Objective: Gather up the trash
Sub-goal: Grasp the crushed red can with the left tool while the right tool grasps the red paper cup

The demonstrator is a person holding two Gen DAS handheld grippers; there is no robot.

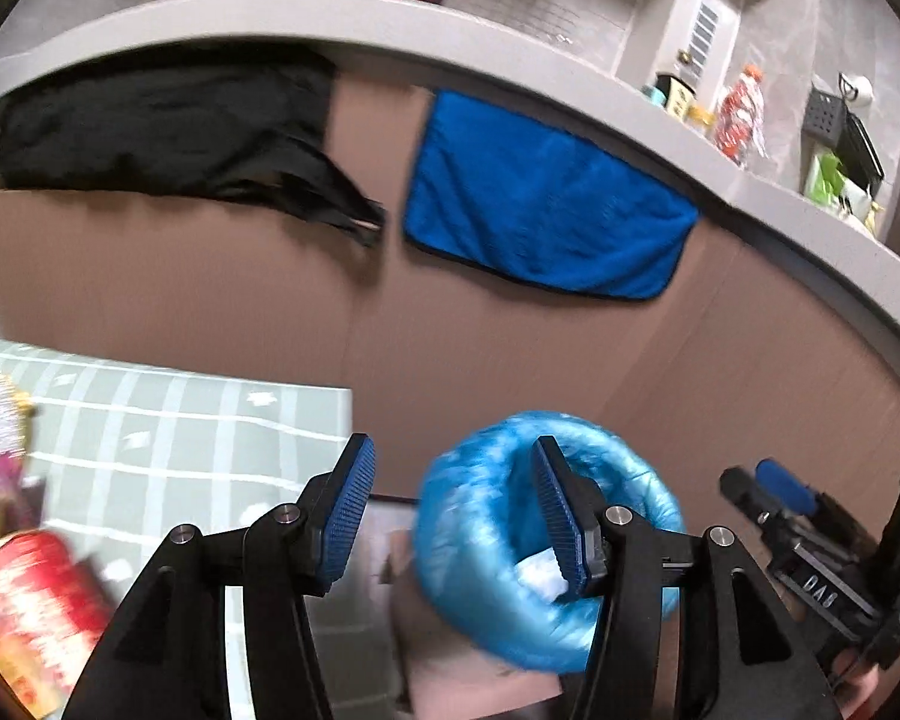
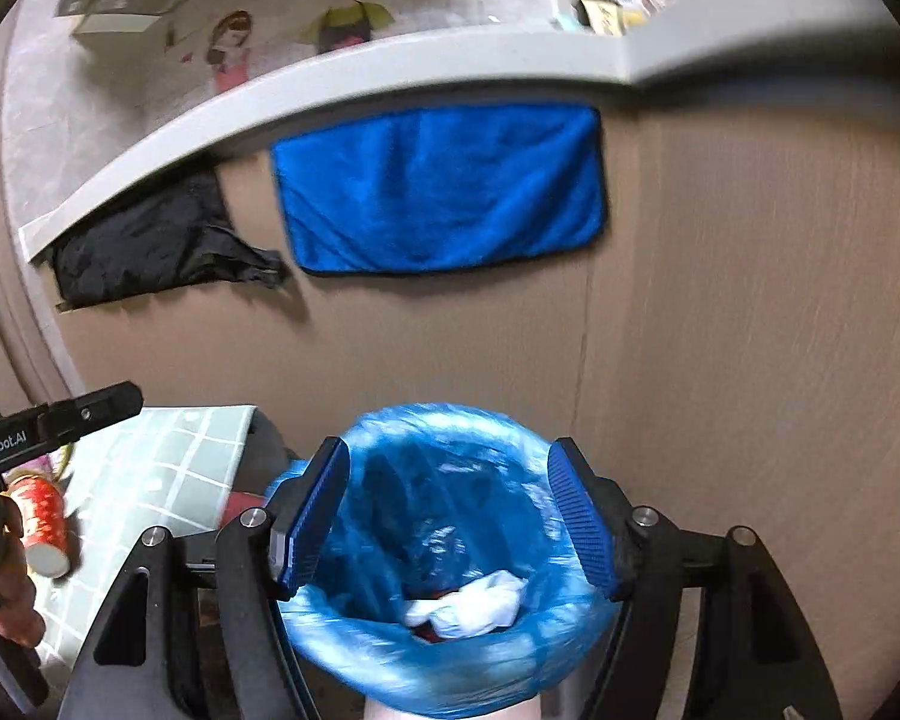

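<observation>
Your trash bin, lined with a blue bag, stands upright beside the worktop, mouth facing up, with crumpled white paper lying inside. Your right gripper hovers over that mouth, jaws spread wide and holding nothing. Your left gripper sits at the worktop's edge, jaws wide apart and empty. A red cup lies on its side on the checked worktop, long axis running toward you

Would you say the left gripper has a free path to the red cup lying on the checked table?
Probably yes: the left gripper is open and empty, and the red cup lies uncovered on the checked table just off to its side.
</observation>
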